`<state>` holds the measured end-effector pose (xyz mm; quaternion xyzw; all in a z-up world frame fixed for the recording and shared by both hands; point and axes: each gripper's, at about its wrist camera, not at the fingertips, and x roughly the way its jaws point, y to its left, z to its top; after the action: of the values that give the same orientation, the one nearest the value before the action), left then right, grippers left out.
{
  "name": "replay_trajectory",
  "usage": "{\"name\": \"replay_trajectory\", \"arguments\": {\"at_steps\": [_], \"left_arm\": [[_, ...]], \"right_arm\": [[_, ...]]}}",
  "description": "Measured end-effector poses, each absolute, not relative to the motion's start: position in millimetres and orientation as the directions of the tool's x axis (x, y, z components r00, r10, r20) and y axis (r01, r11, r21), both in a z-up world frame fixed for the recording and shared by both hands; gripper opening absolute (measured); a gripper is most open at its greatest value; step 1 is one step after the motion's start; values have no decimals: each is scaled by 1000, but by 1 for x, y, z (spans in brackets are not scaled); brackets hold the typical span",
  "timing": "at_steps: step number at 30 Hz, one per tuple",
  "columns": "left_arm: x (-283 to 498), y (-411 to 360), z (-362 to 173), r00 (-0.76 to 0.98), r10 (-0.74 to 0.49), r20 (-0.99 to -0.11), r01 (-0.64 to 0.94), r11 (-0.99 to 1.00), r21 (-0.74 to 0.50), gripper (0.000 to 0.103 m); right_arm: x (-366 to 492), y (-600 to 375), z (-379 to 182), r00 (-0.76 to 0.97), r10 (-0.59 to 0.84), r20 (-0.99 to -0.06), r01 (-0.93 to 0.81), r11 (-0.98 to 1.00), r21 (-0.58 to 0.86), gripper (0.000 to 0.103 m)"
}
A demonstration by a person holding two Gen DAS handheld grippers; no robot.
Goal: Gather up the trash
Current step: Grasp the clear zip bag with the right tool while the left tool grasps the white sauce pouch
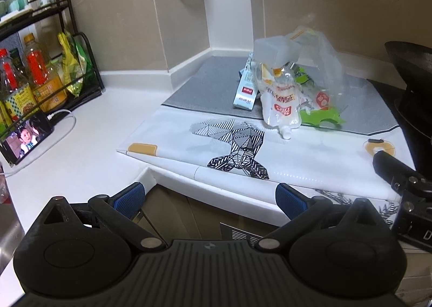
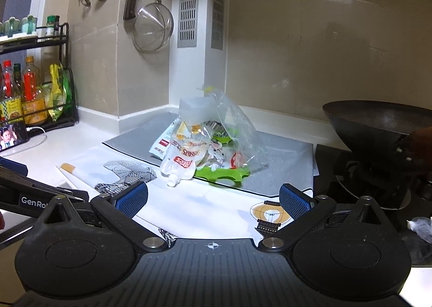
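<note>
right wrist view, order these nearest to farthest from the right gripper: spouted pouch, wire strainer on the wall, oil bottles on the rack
From the right gripper:
1. Spouted pouch, just ahead on the counter, slightly left of centre.
2. Oil bottles, far left on the black rack.
3. Wire strainer, hanging high on the back wall; its rank against the bottles is close.

A home kitchen: a wok [image 2: 378, 120] is sitting on the stove beside a white counter [image 1: 89, 144], while a strainer [image 2: 152, 28], ladles and a cleaver (all wall-hung) are dangling above a rack [image 1: 54, 44] holding oil bottles.
</note>
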<state>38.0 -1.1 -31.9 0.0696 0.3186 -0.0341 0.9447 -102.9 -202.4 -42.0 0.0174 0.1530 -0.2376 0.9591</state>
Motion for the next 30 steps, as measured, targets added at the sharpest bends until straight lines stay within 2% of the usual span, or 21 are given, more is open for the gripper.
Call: {"name": "replay_trajectory", "arguments": {"at_steps": [5,11,17,21,23,24,25,26,27,30], "left_arm": [[65,8,-40,761,-13,-649,77,995,70,103],[100,18,-37,753,-6,-658,38,999,34,103],[131,17,-38,732,25,-680,50,995,90,103],[150,7,-40,715,-10,-699,96,992,84,103],[159,0,-41,713,-28,-700,121,989,84,103],[164,-4,-41,717,-33,-697,126,989,82,103],[169,-8,-42,718,-37,-695,127,989,79,103],[174,-10,-42,720,-45,-692,128,989,69,103],[181,-14,-42,717,-53,-695,131,990,59,103],[202,-25,-43,714,-83,-696,143,989,28,103]], "right_arm": [[-79,-224,-46,831,-474,-291,481,875,-51,103],[-33,-273,-44,823,-482,-302,522,850,66,103],[35,-327,-38,793,-558,-246,591,803,83,103],[78,-360,-46,816,-517,-258,556,824,107,102],[83,-371,-52,822,-510,-254,554,820,144,77],[83,-375,-55,817,-515,-259,562,811,162,48],[81,-377,-59,814,-523,-254,570,803,173,36],[76,-379,-63,826,-516,-227,557,809,186,33],[70,-380,-68,843,-501,-195,535,820,202,25],[58,-380,-69,860,-496,-123,511,829,227,21]]}}
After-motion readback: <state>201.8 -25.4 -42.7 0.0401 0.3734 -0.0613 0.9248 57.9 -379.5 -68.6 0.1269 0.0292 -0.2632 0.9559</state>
